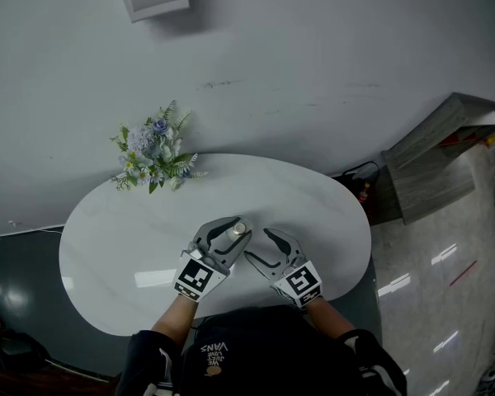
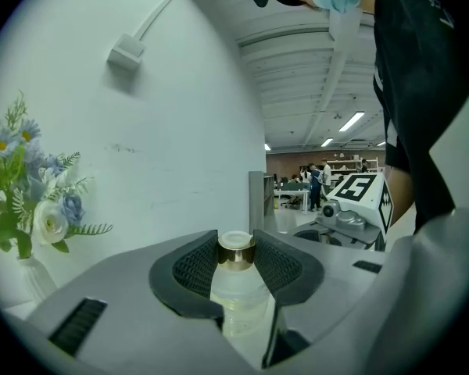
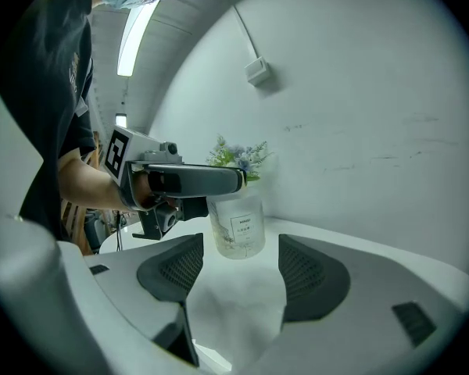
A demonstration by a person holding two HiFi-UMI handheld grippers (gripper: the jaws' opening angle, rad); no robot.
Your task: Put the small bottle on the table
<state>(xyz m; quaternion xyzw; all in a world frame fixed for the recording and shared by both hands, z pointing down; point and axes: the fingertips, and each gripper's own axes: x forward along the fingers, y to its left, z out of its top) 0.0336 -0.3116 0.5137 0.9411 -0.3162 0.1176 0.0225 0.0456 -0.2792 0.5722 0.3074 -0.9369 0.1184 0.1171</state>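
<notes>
Left tongs (image 1: pixel 231 231) are clamped on the small bottle (image 2: pixel 238 283), with the pads against its neck and gold cap (image 2: pixel 236 248). They hold it upright over the near middle of the white tabletop (image 1: pixel 107 238); I can't tell whether its base touches. Right tongs (image 3: pixel 238 276) sit just beside, jaws apart and empty. Flowers (image 1: pixel 154 157) stand at the far left edge.

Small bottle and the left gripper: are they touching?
Touching. The left gripper view shows the left gripper with its dark pads pressed against both sides of the small bottle near its top.
</notes>
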